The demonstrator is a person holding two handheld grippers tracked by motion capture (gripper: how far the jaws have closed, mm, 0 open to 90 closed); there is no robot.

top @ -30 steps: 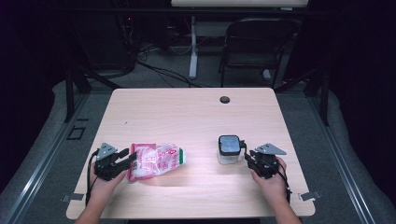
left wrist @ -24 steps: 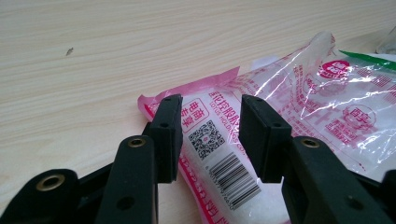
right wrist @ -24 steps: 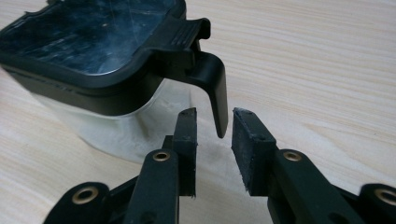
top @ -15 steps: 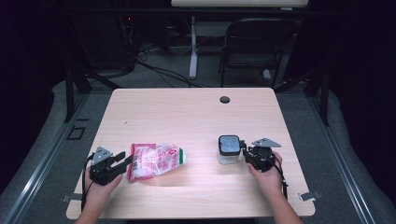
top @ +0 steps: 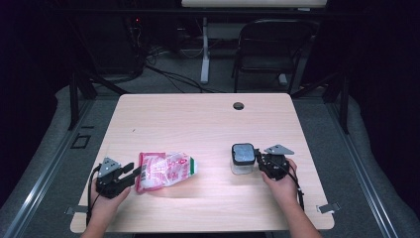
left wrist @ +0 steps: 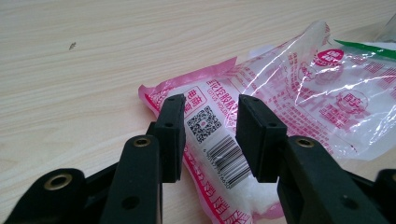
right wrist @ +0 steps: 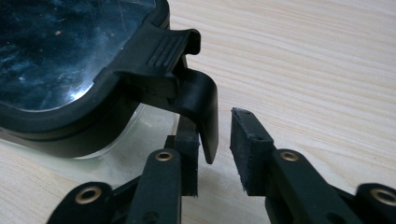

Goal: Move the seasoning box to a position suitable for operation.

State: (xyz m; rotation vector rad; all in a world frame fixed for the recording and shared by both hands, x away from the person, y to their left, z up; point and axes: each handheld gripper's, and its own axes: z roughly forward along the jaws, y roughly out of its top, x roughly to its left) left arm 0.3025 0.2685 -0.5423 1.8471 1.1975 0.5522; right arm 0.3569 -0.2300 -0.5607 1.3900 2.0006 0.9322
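Both hand-held grippers have just been closing their jaws a bit.
Left hand-held gripper [left wrist: 208,135] sits half spread over the pink-and-clear plastic bag [left wrist: 289,98] on the surface [top: 198,119]; right hand-held gripper [right wrist: 215,149], half spread, straddles the black latch [right wrist: 196,107] of the clear, black-lidded box [top: 243,157].

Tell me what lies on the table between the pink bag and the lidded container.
Nothing: in the high view, bare wooden table separates the pink bag from the lidded container.

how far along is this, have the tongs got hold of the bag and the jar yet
Early. Done: both tongs are in place. In hand: the left tongs straddle the end of the bag, jaws closing but pads not yet pressing. The right tongs have been closing around the lid clasp of the jar, with a gap on one side. Left: the lid is on, the bag looks sealed, and both rest on the table.
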